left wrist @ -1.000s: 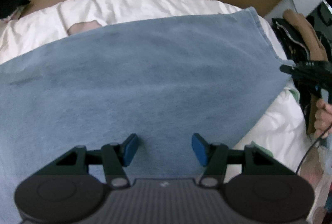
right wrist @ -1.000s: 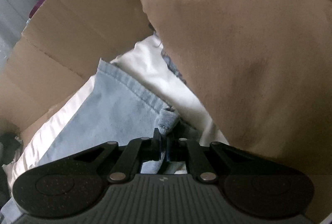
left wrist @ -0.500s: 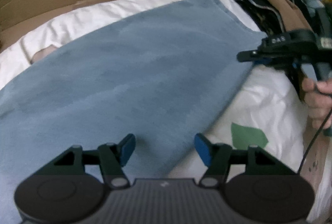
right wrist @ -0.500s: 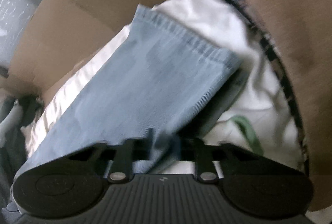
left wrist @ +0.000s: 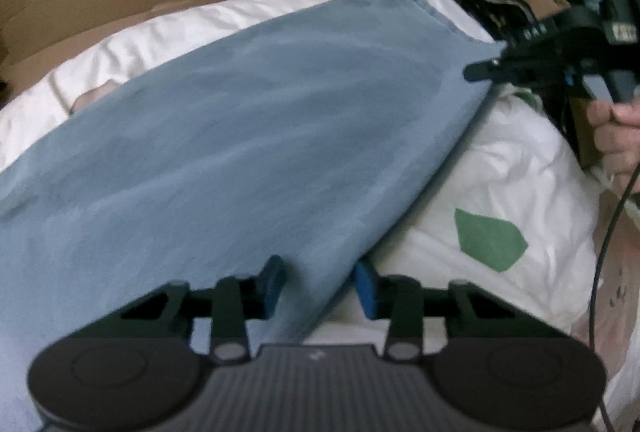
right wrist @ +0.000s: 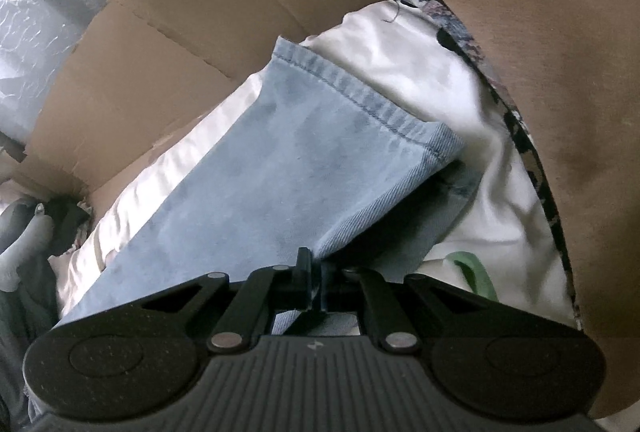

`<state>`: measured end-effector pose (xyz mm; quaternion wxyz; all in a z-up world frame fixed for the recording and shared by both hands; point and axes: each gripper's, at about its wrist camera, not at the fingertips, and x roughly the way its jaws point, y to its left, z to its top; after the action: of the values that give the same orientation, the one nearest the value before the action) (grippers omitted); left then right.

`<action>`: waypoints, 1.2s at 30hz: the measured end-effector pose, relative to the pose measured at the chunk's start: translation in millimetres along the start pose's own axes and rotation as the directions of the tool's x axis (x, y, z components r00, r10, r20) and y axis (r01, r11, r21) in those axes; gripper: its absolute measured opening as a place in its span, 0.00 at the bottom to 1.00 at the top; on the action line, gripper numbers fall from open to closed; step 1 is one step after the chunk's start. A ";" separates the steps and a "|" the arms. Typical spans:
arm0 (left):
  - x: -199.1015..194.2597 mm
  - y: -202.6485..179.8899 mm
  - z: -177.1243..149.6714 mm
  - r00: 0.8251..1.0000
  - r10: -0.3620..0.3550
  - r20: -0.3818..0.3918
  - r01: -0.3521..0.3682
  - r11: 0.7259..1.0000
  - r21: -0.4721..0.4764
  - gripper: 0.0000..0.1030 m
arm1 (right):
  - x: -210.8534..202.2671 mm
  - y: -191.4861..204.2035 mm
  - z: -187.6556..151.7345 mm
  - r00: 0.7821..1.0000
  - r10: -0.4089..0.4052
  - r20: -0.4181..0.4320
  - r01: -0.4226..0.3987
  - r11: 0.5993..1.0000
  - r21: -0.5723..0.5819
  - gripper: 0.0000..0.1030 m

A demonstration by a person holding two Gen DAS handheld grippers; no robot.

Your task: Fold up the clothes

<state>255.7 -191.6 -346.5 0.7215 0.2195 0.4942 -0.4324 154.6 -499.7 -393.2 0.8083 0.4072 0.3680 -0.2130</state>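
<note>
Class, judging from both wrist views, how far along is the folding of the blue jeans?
Done: the blue jeans lie stretched across the white bedding; no fold shows yet. In hand: the right hand-held gripper is shut on one edge near the hem, and the left hand-held gripper is closing around the same edge. Left: probably every fold.

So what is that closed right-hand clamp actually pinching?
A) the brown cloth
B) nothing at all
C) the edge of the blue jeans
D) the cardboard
C: the right gripper is shut on the side edge of the blue jeans near the stitched hem, which lifts off the white sheet; the brown cloth and the cardboard lie untouched.
</note>
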 end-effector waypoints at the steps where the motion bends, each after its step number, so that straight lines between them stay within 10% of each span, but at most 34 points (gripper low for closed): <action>1: -1.0 2.5 0.0 1.000 -0.002 0.005 0.002 1.000 -0.014 0.35 | 0.1 -0.3 -0.2 1.000 -0.001 0.000 0.001 1.000 0.000 0.02; 9: 1.2 13.6 0.7 1.000 -0.001 0.005 0.001 0.999 -0.053 0.16 | 1.0 0.7 -0.9 1.000 0.010 -0.023 -0.010 1.000 0.009 0.07; 13: -1.8 13.8 7.0 1.000 0.004 0.029 -0.002 0.999 -0.053 0.08 | 0.2 10.6 -9.6 0.997 0.066 -0.051 -0.066 0.998 -0.001 0.53; 26: -3.9 18.5 8.3 0.999 -0.024 0.047 0.027 0.997 -0.068 0.07 | 29.9 67.3 -71.8 0.955 0.144 -0.261 -0.184 0.973 -0.138 0.53; 36: -0.6 10.0 -18.2 0.999 0.043 0.013 -0.044 0.999 0.027 0.48 | 28.2 64.3 -76.1 0.938 0.192 -0.290 -0.216 0.975 -0.054 0.54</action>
<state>254.5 -172.5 -354.7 0.7306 0.2374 0.4791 -0.4246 181.9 -401.8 -412.9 0.7816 0.4348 0.4442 -0.0519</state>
